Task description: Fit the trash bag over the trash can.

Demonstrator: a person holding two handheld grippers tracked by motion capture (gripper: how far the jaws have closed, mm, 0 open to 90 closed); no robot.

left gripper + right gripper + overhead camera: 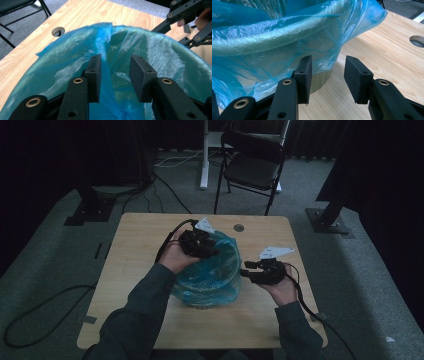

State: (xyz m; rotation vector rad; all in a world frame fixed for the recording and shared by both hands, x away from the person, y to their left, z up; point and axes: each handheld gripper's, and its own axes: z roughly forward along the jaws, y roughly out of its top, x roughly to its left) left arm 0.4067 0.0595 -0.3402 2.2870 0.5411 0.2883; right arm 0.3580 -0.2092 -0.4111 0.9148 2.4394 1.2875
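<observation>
The left tool [200, 242] hangs over the top of the bin [322, 80], with its jaws apart and nothing held between them. A fold of the blue bag [212, 275] stands up in the gap between those jaws, in the left gripper view, but the jaws do not pinch it. The bin sits in the middle of the bench [140, 235], and the blue bag lines it and spills down over its rim. The right tool [257, 270] waits just beside the bin, on the side away from the left tool, and its jaws are apart too, with only bare bench between them. The work looks like fitting the bag on the bin. The bag is thin and slippery. If the left tool grabs too little of it, the fold could slip out. If it pulls hard, the plastic could rip, or the light bin could tip, because nothing holds the bin down.
</observation>
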